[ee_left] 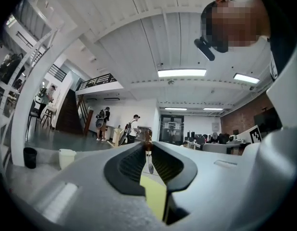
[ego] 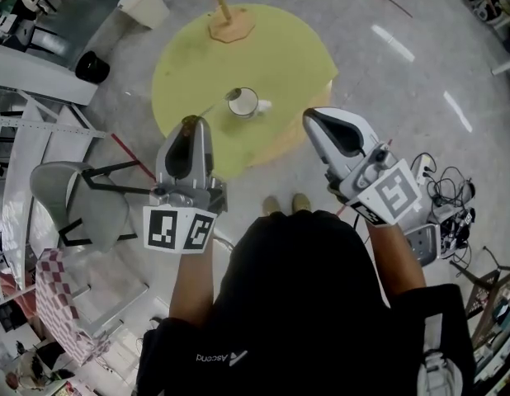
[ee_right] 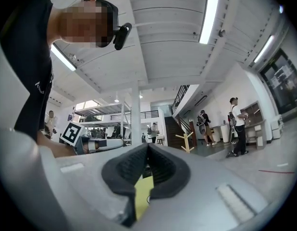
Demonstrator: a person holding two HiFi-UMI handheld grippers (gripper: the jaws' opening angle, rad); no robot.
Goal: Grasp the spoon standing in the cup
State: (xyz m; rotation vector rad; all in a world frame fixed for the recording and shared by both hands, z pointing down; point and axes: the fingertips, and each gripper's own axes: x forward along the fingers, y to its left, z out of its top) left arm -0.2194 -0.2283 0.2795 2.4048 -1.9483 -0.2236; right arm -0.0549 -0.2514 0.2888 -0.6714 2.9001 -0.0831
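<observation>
A white cup (ego: 243,103) stands near the middle of the round yellow table (ego: 189,64). My left gripper (ego: 191,123) hovers at the table's near left edge, short of the cup. It is shut on the spoon (ee_left: 149,165). The metal bowl hangs between the ribbed pads (ee_left: 134,163), and the brown handle end (ego: 190,121) pokes out past the tips. My right gripper (ego: 309,115) is held up to the right of the cup, its jaws shut with nothing between them. In the right gripper view its tips (ee_right: 147,147) meet over a strip of the yellow table (ee_right: 142,192).
A wooden stand (ego: 230,25) rises at the table's far side. On the floor are a white bin (ego: 145,3) and a black bin (ego: 92,67) at the far left, a grey chair (ego: 73,198) at the left, and cables (ego: 450,195) at the right.
</observation>
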